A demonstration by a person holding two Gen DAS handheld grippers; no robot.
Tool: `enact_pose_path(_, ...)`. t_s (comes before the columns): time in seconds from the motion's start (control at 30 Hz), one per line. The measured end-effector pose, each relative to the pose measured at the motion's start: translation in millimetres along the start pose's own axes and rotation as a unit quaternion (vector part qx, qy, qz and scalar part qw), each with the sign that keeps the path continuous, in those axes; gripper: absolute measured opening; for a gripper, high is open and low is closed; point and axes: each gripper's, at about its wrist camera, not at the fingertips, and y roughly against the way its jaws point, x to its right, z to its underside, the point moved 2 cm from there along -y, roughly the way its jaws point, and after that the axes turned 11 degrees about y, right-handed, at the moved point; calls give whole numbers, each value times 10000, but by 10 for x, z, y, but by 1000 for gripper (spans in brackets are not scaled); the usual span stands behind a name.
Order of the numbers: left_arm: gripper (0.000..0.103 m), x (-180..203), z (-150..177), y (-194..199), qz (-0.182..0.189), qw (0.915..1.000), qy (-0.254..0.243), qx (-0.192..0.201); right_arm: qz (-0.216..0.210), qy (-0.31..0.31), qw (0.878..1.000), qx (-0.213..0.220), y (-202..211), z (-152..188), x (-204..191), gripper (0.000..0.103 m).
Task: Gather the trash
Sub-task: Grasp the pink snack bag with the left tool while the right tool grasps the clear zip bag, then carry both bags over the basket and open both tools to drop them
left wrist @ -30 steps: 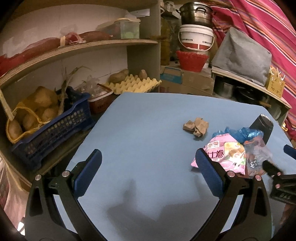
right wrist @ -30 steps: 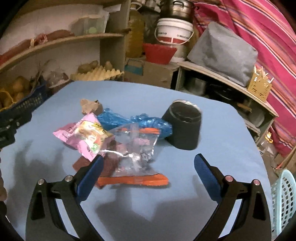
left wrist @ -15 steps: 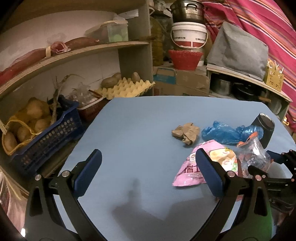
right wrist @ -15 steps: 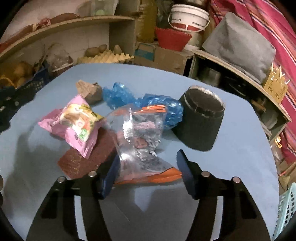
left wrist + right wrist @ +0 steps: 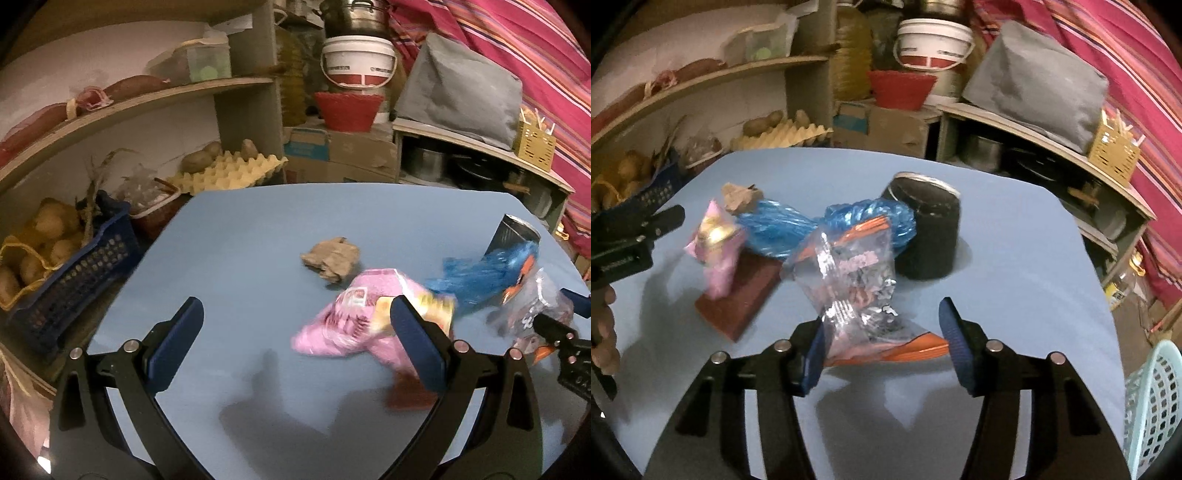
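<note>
The right gripper [image 5: 882, 350] had just narrowed its fingers onto the clear bag [image 5: 857, 291], lifting it off the worktop [image 5: 1015, 266]. The left gripper [image 5: 295, 343] stood spread, empty. The black can [image 5: 929, 236] held nothing visible.

Two close wrist views angled down over the blue table [image 5: 258, 229], sharing its trash pile [image 5: 849, 266].

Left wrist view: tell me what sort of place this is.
Likely a home pantry or storeroom: potatoes in a blue crate, egg trays on a shelf, and a metal pot stacked on a bucket.
</note>
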Motion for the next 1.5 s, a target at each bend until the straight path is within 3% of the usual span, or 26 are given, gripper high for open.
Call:
enact_pose_path(0.47,98,246,65,-216,275,9987,-1,-435,-29,-326,9994,53,156,144,366,56)
enact_pose_path(0.6,98,308,170,-292,169,9972,-247,-691,-81,-306,9995,-2,150,178,359,56)
enact_pose_path(0.73,98,389,315,-277,380,9938,-488,-919,-55,-303,9995,-97,146,261,359,57)
enact_pose_path(0.9,97,355,373,-234,364,9935,-606,-888,-662,-341,9970,-204,184,365,362,63)
enact_pose_path(1.07,76,248,323,-298,514,9930,-220,-1042,-580,-290,9976,-231,198,459,341,64)
enact_pose_path(1.1,66,241,325,-325,529,9924,-177,-1095,-577,-305,9976,-229,191,466,336,64)
enact_pose_path(1.17,60,244,314,-347,578,9918,-142,-1130,-563,-331,9976,-247,180,478,326,63)
enact_pose_path(1.2,53,243,308,-332,559,9925,-124,-1085,-622,-371,9971,-250,180,477,321,58)
enact_pose_path(1.27,41,261,282,-264,544,9938,-166,-958,-1013,-409,9937,-260,197,455,250,57)
enact_pose_path(1.37,38,269,241,-141,568,9955,-196,-736,-1419,-213,9894,-201,296,438,105,56)
enact_pose_path(1.5,36,255,194,7,536,9969,-259,-513,-1416,-106,9897,-182,419,488,72,55)
